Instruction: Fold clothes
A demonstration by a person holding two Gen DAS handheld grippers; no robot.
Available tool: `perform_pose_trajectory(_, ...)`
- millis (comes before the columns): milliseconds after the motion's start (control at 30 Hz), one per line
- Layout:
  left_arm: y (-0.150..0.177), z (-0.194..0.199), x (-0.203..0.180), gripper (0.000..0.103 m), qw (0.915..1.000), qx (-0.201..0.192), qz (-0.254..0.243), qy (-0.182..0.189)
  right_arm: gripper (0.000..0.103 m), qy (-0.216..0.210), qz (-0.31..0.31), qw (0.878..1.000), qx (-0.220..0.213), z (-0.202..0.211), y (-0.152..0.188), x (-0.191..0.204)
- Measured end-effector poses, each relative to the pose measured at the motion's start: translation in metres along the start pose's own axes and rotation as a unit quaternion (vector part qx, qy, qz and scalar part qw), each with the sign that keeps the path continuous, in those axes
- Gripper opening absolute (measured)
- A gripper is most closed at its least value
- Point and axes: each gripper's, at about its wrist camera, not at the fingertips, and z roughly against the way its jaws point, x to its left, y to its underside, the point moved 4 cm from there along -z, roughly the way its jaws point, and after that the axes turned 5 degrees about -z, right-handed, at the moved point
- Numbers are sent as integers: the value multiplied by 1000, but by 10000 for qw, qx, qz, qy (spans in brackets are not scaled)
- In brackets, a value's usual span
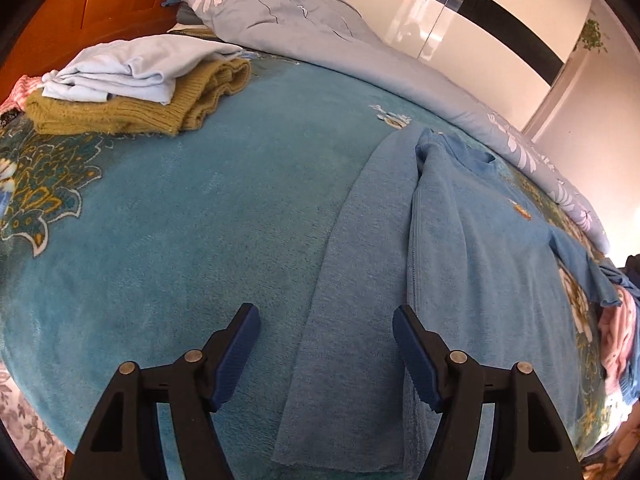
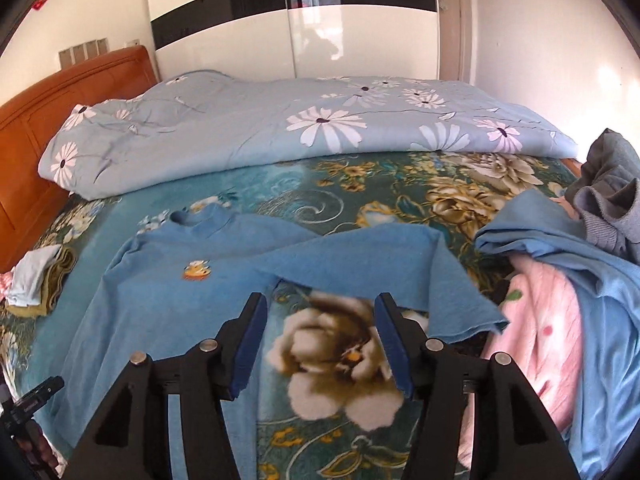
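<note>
— Between my left gripper jaws, spread and empty: one sleeve of the blue sweater, already laid straight alongside the body. Right gripper likewise spread, hovering over bare floral blanket, with the other sleeve still flung out sideways just beyond its tips.

— Where does that put us?

— Early on this garment, I judge. Sweater lies face up and flat; no body fold yet. Far left, a small folded stack, pale blue on olive knit, looks finished. Off right, an unsorted heap of pink, blue and grey waits.

— Next?

— Probably the outflung sleeve, then halving the body.
</note>
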Motion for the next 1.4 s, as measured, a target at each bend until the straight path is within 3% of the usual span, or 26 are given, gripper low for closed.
perform_pose_trajectory(33, 1, 0, -2, 58, 9999, 16, -38, -116, 57, -99, -31, 9999, 61, -1, 5, 5)
perform_pose_trajectory(67, 2, 0, -5, 38, 9997, 31, -76, -231, 57, -244, -71, 9996, 126, -2, 9, 11)
perform_pose_trajectory(100, 4, 0, -8, 28, 9996, 45, -135, -257, 57, -403, -113, 9989, 193, -3, 13, 16)
perform_pose_trajectory(133, 5, 0, -11, 9, 9996, 44, -203, -202, 57, -501, -124, 9984, 234, -4, 16, 21)
perform_pose_trajectory(167, 7, 1, -14, 5, 9995, 32, -265, -139, 57, -563, -116, 9980, 260, -5, 19, 26)
perform_pose_trajectory(267, 3, 7, -15, 4, 9990, -75, -440, -72, 57, -622, -53, 9976, 314, -6, 23, 37)
perform_pose_trajectory(367, -24, 14, -1, 4, 9983, -229, -538, -72, 57, -639, -32, 9974, 345, -7, 24, 42)
perform_pose_trajectory(500, -84, 35, 20, 4, 9898, -687, -1025, -707, 57, -591, -20, 9975, 387, -11, 23, 43)
perform_pose_trajectory(667, -169, 57, 61, 4, 9717, -1089, -1380, -1575, 57, -478, -69, 9976, 504, -26, 27, 42)
perform_pose_trajectory(867, -241, 20, 102, 4, 9602, -666, -1597, -2193, 57, -362, -247, 9958, 797, -56, 35, 41)
perform_pose_trajectory(967, -253, -14, 114, 4, 9569, -254, -1655, -2373, 57, -347, -270, 9945, 955, -70, 40, 42)
perform_pose_trajectory(1067, -250, -41, 119, 8, 9596, -27, -1622, -2298, 57, -362, -236, 9932, 1083, -77, 46, 43)
perform_pose_trajectory(1200, -243, -28, 117, 8, 9806, -127, -1181, -1560, 57, -341, -186, 9927, 1145, -76, 49, 42)
perform_pose_trajectory(1333, -224, 17, 100, 36, 9832, -467, -1134, -1349, 57, -372, -170, 9934, 1076, -61, 48, 40)
perform_pose_trajectory(1400, -200, 41, 81, 49, 9865, -599, -1182, -962, 57, -449, -208, 9933, 1046, -50, 51, 39)
